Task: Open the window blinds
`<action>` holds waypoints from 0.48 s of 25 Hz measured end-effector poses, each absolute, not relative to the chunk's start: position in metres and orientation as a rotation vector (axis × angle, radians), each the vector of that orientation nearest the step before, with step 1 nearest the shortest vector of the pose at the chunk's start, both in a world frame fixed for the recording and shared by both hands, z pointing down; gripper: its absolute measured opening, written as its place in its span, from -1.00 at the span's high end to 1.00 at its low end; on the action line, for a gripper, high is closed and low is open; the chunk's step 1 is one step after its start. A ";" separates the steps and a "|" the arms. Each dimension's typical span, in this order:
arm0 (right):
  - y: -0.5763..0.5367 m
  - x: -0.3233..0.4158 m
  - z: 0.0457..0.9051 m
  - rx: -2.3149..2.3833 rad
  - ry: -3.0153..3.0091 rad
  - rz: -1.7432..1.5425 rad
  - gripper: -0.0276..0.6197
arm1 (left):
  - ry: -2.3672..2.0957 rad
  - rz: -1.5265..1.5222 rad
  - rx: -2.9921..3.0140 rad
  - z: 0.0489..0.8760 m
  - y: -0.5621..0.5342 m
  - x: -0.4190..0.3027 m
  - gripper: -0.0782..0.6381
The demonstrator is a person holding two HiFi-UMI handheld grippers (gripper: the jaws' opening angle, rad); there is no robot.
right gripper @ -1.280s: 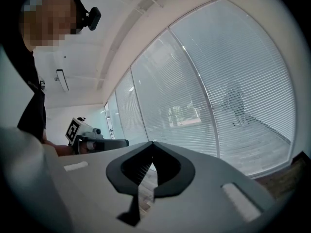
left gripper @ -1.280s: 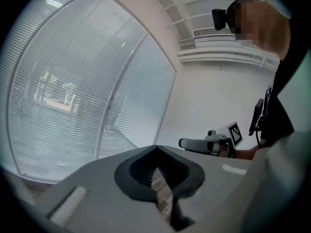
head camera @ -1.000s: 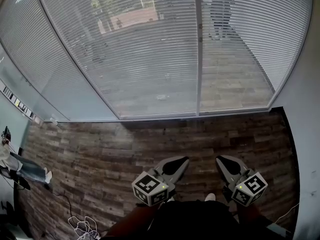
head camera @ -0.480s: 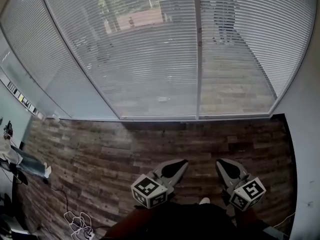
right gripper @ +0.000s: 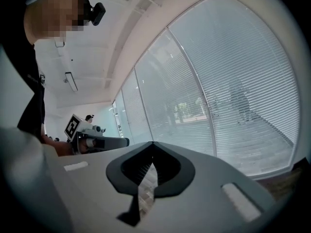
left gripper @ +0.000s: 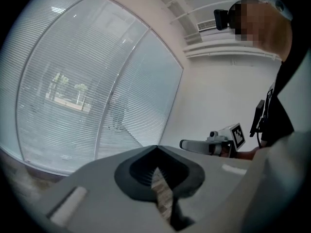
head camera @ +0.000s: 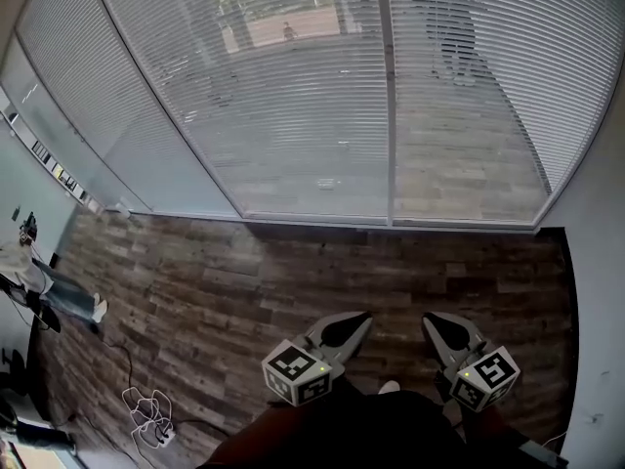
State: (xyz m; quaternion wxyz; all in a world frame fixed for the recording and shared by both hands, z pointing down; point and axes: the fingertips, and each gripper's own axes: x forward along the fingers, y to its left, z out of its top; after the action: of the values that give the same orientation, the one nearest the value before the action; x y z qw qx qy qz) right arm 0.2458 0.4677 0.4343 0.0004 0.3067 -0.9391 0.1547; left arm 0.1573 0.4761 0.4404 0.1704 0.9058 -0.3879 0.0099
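Observation:
White slatted blinds (head camera: 293, 96) hang lowered over the wide windows ahead, split by a grey mullion (head camera: 384, 86). They also fill the left gripper view (left gripper: 82, 91) and the right gripper view (right gripper: 233, 96). My left gripper (head camera: 354, 320) and right gripper (head camera: 437, 322) are held side by side low over the wooden floor (head camera: 293, 272), well short of the blinds. Both are shut, their tips meeting with nothing between them (left gripper: 156, 147) (right gripper: 152, 142). Each gripper shows in the other's view: the right gripper (left gripper: 194, 144) and the left gripper (right gripper: 104, 142).
A white wall (head camera: 601, 291) bounds the floor on the right. A bundle of cables (head camera: 146, 413) lies on the floor at the lower left. A person (head camera: 39, 281) stands at the far left edge.
The view has shifted as I move across the floor. The cables and the person at the left sit higher in the picture. Both grippers keep their side-by-side pose, still shut.

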 end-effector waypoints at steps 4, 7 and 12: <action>0.474 0.250 0.427 0.931 -2.966 0.503 0.83 | -1.117 0.068 2.554 0.440 0.489 0.163 0.78; 0.472 0.249 0.428 0.906 -2.979 0.501 0.83 | -1.138 0.104 2.542 0.438 0.490 0.162 0.78; 0.464 0.242 0.446 0.896 -2.972 0.543 0.83 | -1.154 0.160 2.498 0.446 0.478 0.158 0.78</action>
State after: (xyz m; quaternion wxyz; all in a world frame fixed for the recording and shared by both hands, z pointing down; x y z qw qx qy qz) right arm 0.2418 0.4638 0.4461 -0.0048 0.2843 -0.9431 0.1722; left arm 0.1577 0.4783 0.4457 0.1915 0.8896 -0.4108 0.0568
